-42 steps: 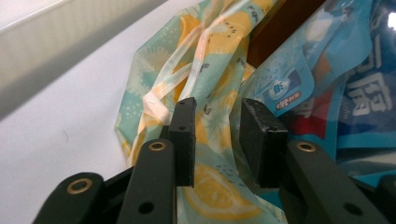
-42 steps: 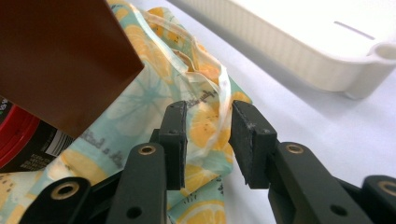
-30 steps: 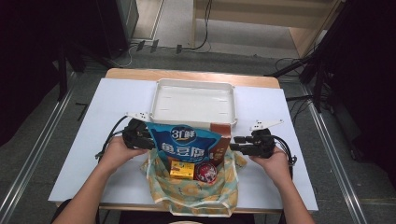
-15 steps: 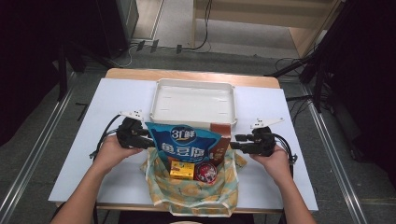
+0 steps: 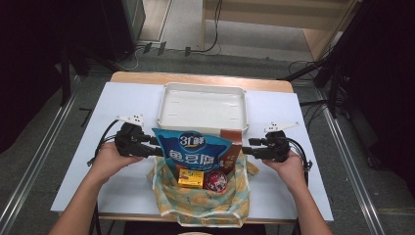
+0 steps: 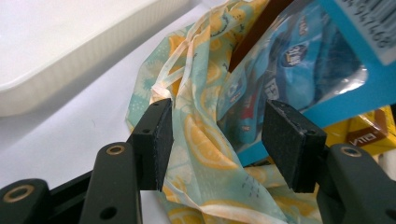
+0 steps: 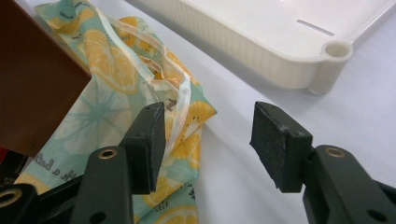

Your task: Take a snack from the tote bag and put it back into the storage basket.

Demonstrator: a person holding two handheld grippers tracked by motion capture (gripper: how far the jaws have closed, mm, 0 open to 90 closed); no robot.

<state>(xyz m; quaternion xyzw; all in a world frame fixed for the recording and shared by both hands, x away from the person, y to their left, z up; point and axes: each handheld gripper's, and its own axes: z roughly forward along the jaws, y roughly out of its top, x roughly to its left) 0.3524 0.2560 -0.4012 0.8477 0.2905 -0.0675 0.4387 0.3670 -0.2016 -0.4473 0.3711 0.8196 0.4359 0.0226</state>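
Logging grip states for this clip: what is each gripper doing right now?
Left gripper: open, jaws just been opening; lemon-print bag cloth lies loose between them.
Right gripper: open, jaws just been opening, holding nothing; bag edge beside one pad.

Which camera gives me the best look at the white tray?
The high view: the whole white tray shows from above, bare inside. The left gripper view catches one blurred edge of it; the right gripper view shows a corner and side wall.

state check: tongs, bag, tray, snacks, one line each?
left tongs: open, have just been opening; bag cloth between the jaws, not pinched
right tongs: open, have just been opening; nothing gripped
lemon-print bag: lying open on table, unzipped mouth toward tray
blue snack packet: sticking out of bag
white tray: upright, bare
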